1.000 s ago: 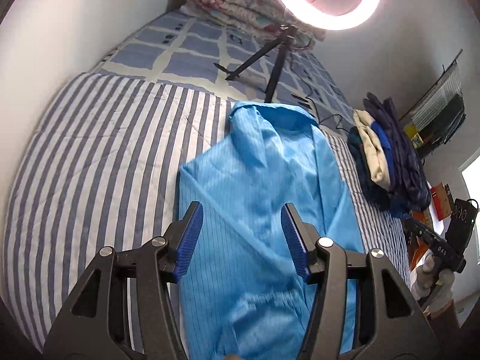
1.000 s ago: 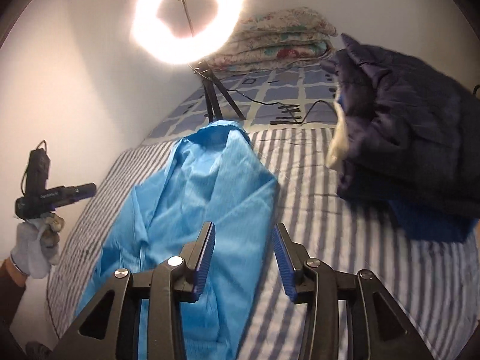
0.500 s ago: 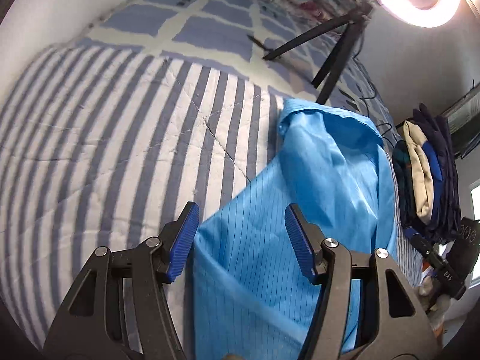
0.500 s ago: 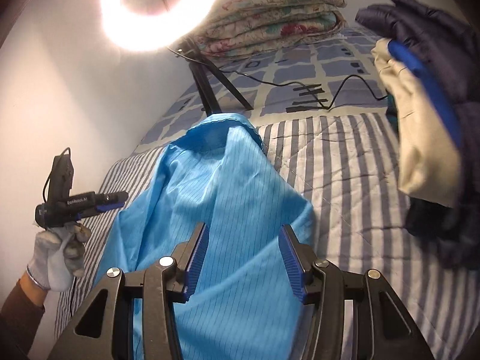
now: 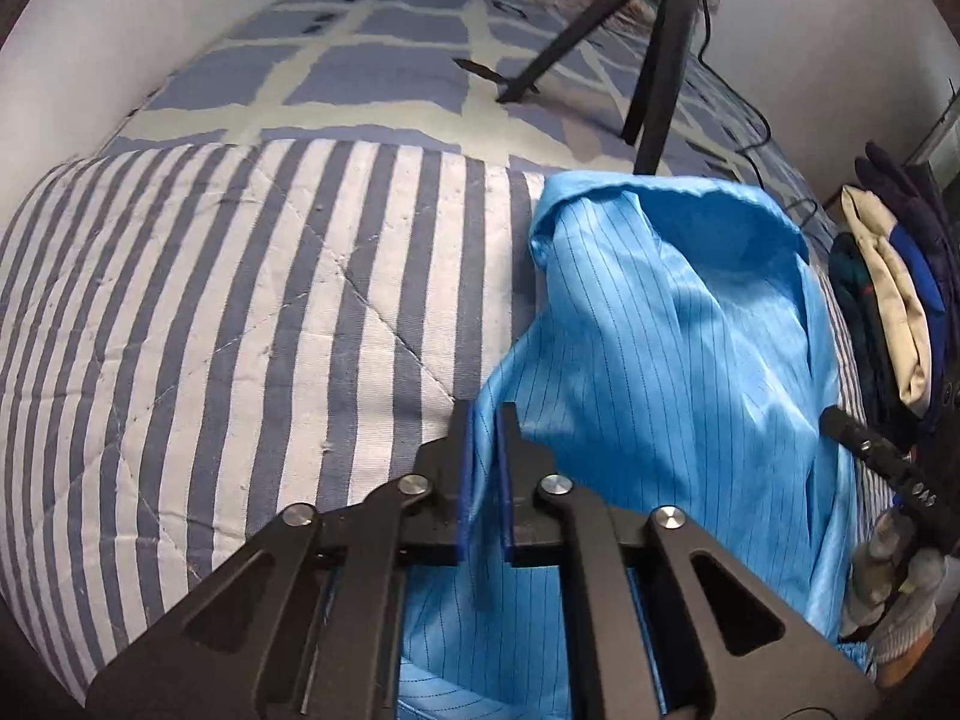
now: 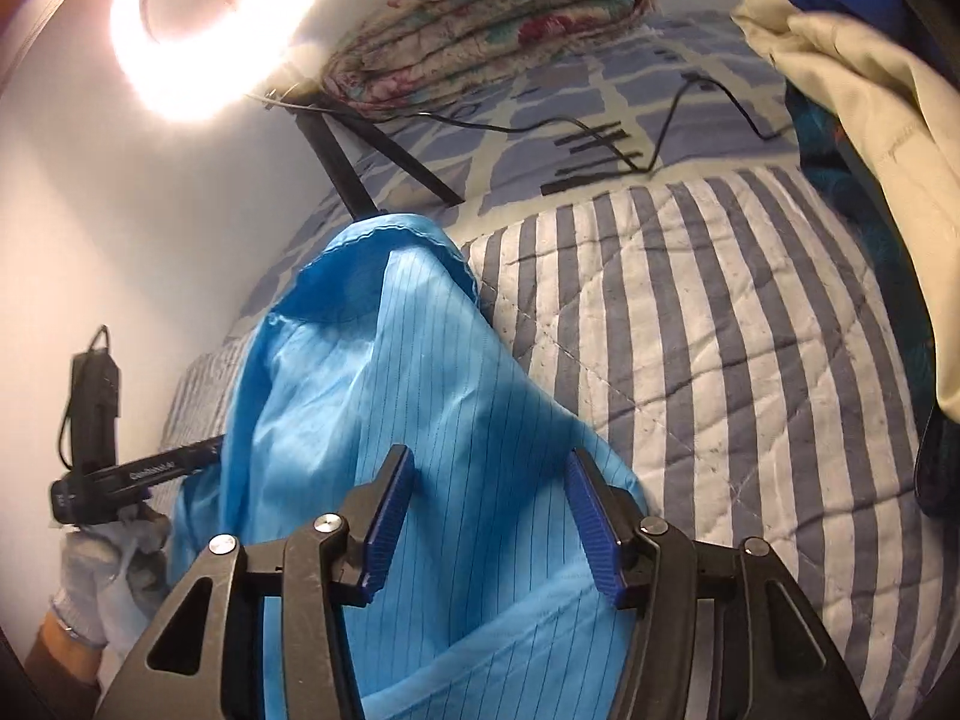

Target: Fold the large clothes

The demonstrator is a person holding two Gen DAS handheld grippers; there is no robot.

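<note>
Left wrist: glossy pinstriped blue garment [image 5: 690, 360], quilted striped bedspread [image 5: 240, 330]

Striped quilt [image 5: 240, 312] on bed; ring light [image 6: 180, 30] on tripod [image 5: 654, 78]; floral blanket [image 6: 480, 30] behind.

The garment [image 5: 672, 360] is one large item of bright blue, slightly glossy fabric with thin dark pinstripes. It lies lengthwise on the striped quilt of the bed [image 5: 240, 330], loosely draped and creased rather than flat. Its far end is a curved, hemmed opening that stands raised in a hollow arch. One long edge is lifted and gathered into a narrow vertical fold.
</note>
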